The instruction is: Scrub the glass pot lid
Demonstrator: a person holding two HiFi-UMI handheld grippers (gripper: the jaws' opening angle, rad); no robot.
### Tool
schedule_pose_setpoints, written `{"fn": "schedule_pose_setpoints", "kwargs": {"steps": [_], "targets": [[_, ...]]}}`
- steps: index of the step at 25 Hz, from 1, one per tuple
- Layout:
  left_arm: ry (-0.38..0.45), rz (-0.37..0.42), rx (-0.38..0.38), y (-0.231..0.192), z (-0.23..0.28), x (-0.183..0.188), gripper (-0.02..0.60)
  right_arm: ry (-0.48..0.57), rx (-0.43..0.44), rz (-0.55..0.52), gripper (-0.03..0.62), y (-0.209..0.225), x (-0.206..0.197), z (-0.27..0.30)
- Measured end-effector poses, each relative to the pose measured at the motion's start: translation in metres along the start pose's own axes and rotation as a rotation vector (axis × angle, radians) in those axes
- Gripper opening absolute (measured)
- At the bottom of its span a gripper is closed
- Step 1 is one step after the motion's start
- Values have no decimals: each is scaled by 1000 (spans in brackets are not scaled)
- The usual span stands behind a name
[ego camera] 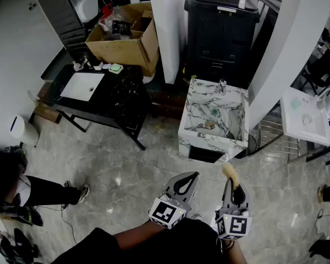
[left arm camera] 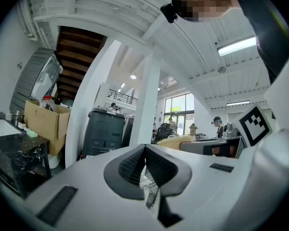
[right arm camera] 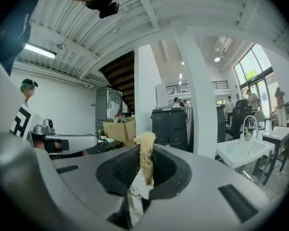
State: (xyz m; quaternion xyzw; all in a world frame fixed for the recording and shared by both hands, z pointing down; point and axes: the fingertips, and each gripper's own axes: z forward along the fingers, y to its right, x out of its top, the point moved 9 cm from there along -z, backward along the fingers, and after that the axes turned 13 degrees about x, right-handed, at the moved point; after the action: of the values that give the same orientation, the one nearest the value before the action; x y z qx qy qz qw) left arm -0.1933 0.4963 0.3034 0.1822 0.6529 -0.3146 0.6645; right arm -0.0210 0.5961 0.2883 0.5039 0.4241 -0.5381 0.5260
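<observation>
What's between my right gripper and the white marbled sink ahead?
Nothing: the head view shows only bare grey floor between the right gripper, shut on a tan fibre scrubber, and the white marbled sink.

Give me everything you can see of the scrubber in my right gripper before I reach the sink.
The scrubber is a pale yellow, stringy bundle of fibres, loofah-like by its look. It is pinched between the shut jaws of the right gripper, and its frayed tuft pokes out past the jaw tips. Nothing else touches it. It hangs in the air, short of the marble sink ahead. Whether it is wet cannot be told.
</observation>
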Motion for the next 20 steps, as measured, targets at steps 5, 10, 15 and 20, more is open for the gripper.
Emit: {"fn": "schedule_pose_setpoints", "kwargs": {"steps": [5,10,15,20], "targets": [[9,19,-46,-38,6,3,15,39,-47,58,67,-16,-9,18],[-23,11,-81,-77,19,1,17,21,-141,80,67,-18,-17,36],[-36,-44,-77,-104,34,4,16,-9,-174,96,67,-8,-23,61],[-39,-43,-36,-116,74,-8,17,-3,-142,62,67,25,-21,101]]}}
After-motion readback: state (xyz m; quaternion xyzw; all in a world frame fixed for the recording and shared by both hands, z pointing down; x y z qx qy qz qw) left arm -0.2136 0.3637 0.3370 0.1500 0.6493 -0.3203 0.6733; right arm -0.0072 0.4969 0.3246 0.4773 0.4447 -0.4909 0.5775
